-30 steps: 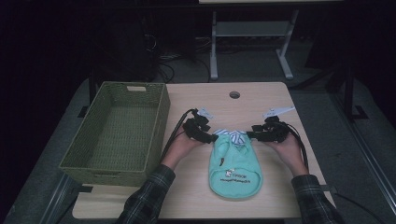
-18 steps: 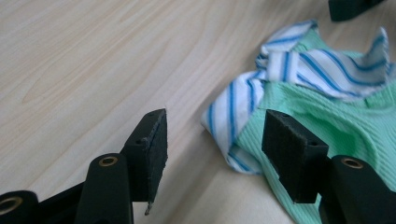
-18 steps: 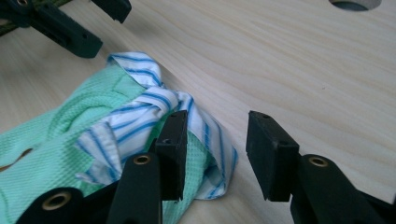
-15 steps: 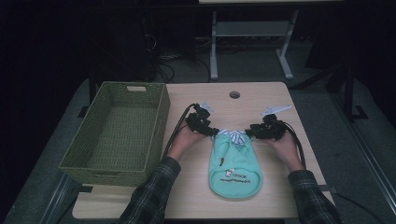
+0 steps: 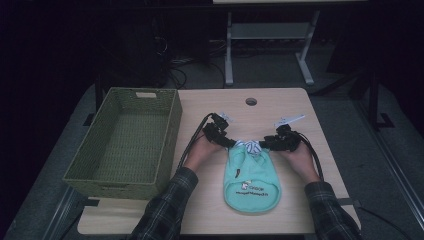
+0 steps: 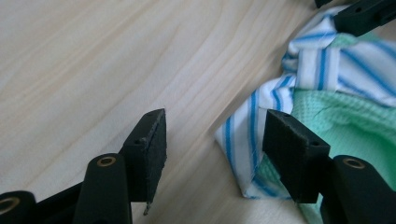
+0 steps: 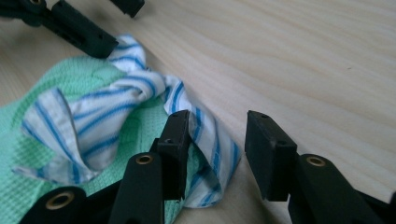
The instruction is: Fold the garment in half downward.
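Right now my two tongs sit low over the wooden surface point(image 5: 280, 107), one at each top corner of a small mint-green garment point(image 5: 251, 177) that lies flat near the middle, its printed hem toward six o'clock and its blue-and-white striped collar point(image 5: 251, 146) toward twelve. My left tongs point(image 5: 231, 143) come in from about ten o'clock of the garment; in the left gripper view they point(image 6: 212, 154) stand open, the striped corner of the collar point(image 6: 243, 140) lying between the jaws and just beside the right-hand pad point(image 6: 287, 156), while the left-hand pad point(image 6: 152, 151) hovers over bare wood with nothing pressed. My right tongs point(image 5: 265, 144) come in from about two o'clock; in the right gripper view they point(image 7: 217, 154) are also open, their jaws having just been closing a little, and the striped edge point(image 7: 205, 140) lies between them, against the left-hand pad point(image 7: 175, 149), with a clear gap to the other pad point(image 7: 268, 154). Neither pair pinches the cloth yet. The knotted stripes bunch at the neckline, between my two tips. A green woven basket point(image 5: 80, 167) stands at nine o'clock of the garment, well apart from it, and my plaid sleeves point(image 5: 165, 210) enter from six o'clock.
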A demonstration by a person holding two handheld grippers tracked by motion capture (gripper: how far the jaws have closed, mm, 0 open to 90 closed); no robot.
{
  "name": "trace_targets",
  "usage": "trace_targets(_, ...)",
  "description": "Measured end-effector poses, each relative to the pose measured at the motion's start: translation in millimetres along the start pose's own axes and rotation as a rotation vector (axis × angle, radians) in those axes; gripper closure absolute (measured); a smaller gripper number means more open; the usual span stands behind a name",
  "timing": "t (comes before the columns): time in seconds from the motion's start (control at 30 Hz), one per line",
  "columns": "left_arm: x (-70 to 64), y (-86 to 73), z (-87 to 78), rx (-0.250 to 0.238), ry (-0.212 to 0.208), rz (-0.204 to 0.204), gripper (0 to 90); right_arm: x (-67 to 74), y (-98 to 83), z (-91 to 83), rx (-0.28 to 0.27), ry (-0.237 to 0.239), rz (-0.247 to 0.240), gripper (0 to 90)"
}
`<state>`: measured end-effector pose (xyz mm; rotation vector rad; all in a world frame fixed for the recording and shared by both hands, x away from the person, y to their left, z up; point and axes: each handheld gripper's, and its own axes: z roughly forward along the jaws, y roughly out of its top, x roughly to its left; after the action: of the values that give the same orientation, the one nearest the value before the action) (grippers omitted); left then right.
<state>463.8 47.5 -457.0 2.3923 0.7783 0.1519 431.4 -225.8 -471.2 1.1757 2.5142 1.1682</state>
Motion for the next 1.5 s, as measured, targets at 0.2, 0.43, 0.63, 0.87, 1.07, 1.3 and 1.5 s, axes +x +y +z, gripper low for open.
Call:
trace_targets(0.2, -1.3, -4.2, 1.8, -0.008, 0.021, 0.030, 36.1, 3.4, -0.9, 3.5, 0.007, -0.017, -0.062, 62.3)
trace_targets(0.43, -5.3, -3.4, 1.7, 0.002, 0.029, 0.063, 39.0, 8.3, -1.7, 3.3, 0.016, -0.007, -0.060, 74.2)
trace_targets(0.63, -8.8, -2.2, 0.3, 0.005, -0.021, 0.089, 59.7, 9.5, -2.5, 3.8, 0.014, 0.011, -0.045, 79.9)
trace_targets(0.87, -10.5, -1.3, 0.9, 0.009, -0.077, 0.076, 82.4, 10.9, -2.6, 3.6, 0.018, 0.015, -0.024, 84.6)
trace_targets(1.07, -12.7, -0.3, -0.2, 0.019, -0.047, 0.084, 85.6, 14.8, 0.0, 3.2, 0.032, -0.011, -0.051, 86.3)
trace_targets(1.3, -14.2, 2.1, -5.3, -0.017, -0.039, 0.091, 85.8, 7.8, 1.7, -6.0, 0.028, -0.002, -0.033, 86.6)
trace_targets(1.5, -21.8, 7.2, -17.7, -0.048, 0.001, 0.143, 85.8, 10.6, 5.1, -16.4, 0.007, -0.008, -0.057, 86.6)
